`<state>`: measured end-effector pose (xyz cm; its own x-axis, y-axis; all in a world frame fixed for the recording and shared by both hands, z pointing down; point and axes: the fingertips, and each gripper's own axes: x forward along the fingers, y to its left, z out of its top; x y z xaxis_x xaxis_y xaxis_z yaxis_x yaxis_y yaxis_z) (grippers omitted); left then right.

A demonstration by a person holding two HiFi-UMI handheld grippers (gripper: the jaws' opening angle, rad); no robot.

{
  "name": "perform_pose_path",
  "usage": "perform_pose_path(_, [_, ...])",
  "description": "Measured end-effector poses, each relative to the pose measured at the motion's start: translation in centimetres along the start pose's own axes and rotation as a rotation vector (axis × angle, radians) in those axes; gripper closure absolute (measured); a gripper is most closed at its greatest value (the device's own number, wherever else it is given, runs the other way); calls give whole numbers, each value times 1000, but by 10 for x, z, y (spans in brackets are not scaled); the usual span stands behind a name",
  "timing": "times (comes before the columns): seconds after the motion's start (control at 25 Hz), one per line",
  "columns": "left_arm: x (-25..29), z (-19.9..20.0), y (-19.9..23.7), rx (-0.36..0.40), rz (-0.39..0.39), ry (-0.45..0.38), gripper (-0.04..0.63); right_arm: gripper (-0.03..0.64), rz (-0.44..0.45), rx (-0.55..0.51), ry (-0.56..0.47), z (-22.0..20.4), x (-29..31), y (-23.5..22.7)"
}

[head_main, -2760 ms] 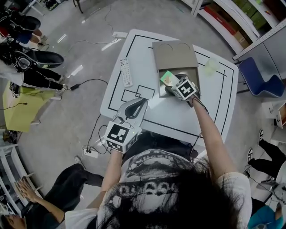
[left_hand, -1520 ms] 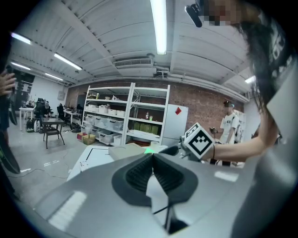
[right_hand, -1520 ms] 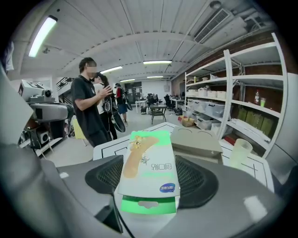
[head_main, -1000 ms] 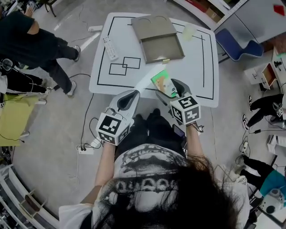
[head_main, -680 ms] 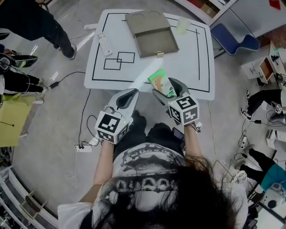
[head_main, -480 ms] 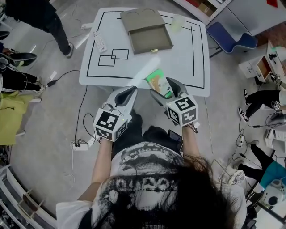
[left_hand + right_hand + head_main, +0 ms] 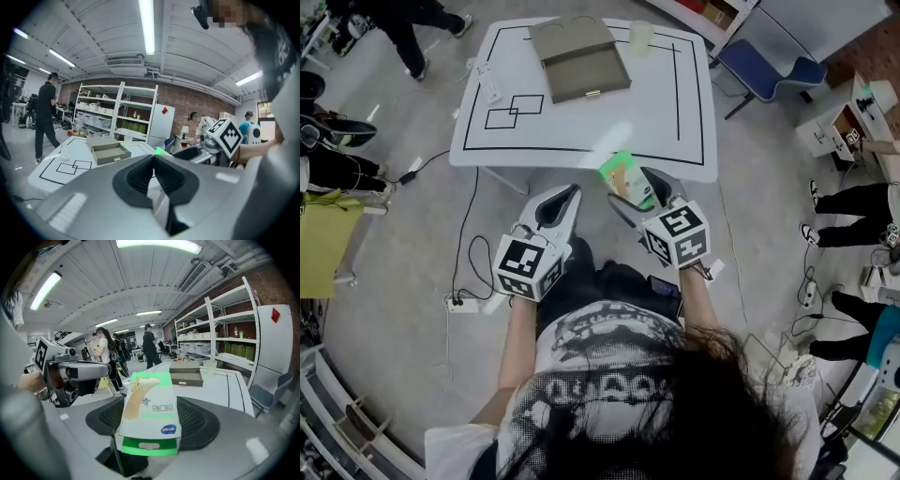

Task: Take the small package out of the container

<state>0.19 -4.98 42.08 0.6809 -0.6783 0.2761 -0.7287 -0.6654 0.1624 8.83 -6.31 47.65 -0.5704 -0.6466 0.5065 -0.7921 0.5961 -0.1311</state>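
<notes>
The right gripper [image 7: 634, 191] was clamped on the green package [image 7: 149, 411] mid-frame, well apart from the box [image 7: 578, 58] up top, left gripper [image 7: 153, 174] closed and empty.

We'd call this a lab or workshop space: white shelving racks [image 7: 117, 110] loaded with bins, a brick back wall [image 7: 187, 105], strip lights [image 7: 147, 28] overhead, a white table [image 7: 675, 112] marked with black lines, and a power strip [image 7: 459, 303] on the grey floor [image 7: 394, 234].
</notes>
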Motion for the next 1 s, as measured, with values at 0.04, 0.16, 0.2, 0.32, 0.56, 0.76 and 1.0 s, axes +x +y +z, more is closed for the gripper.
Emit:
perform_pose_path(0.04, [-2,-1,-8,0,6,-2,595,259,4,-2,-5,-3,-7,0])
perform_pose_path(0.16, [-9,-5,-27,1,28,-8,595,259,20,-15,-23,-8,-25,3])
perform_pose_path(0.2, [-13,-7,-33,2,36,-7,595,259,26,-19,-30,-9,-30,5])
perform_pose_path(0.32, [-23,-14,-49,3,64,-2,595,259,45,-27,-51,-15,-46,12])
perform_pose_path(0.56, [-42,-23,-70,9,105,4,595,259,72,-35,-86,-24,-70,29])
perform_pose_path(0.76, [-49,-28,-80,14,124,2,595,259,79,-46,-109,-27,-84,33])
perform_pose_path(1.0, [-51,-26,-86,26,122,-4,595,259,73,-44,-132,-25,-91,32])
